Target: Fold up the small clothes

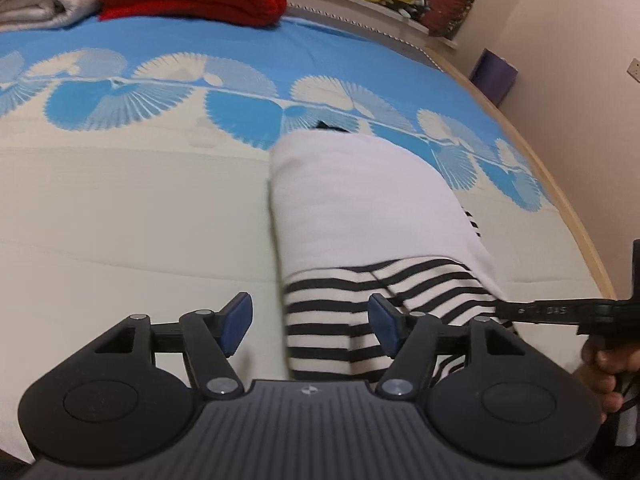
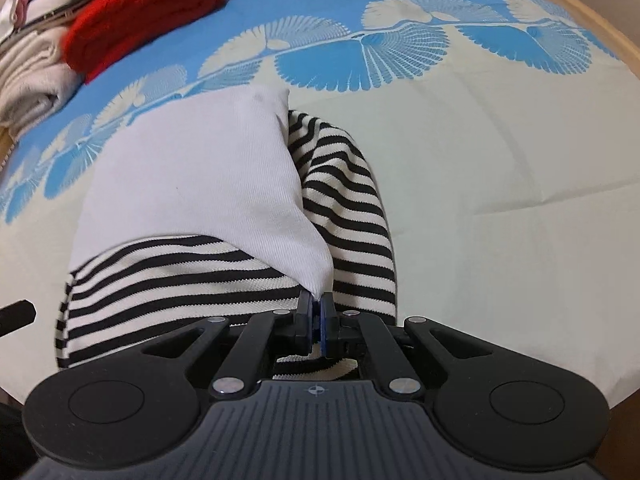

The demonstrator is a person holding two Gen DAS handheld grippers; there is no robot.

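At centre frame on the bed (image 2: 500, 168), a striped garment (image 2: 168, 280) lay partly folded. The right hand-held gripper (image 2: 317, 312) pinched its white corner (image 2: 320, 280); the left hand-held gripper (image 1: 310, 320) stood open over the hem. That thin pinch might slip, undoing the fold.

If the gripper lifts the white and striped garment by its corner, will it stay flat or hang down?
The garment will probably hang limp: its white cloth already drapes in soft folds from the corner pinched by the right gripper. It looks light, being thin knit. It may drag on the bedsheet rather than slide freely.
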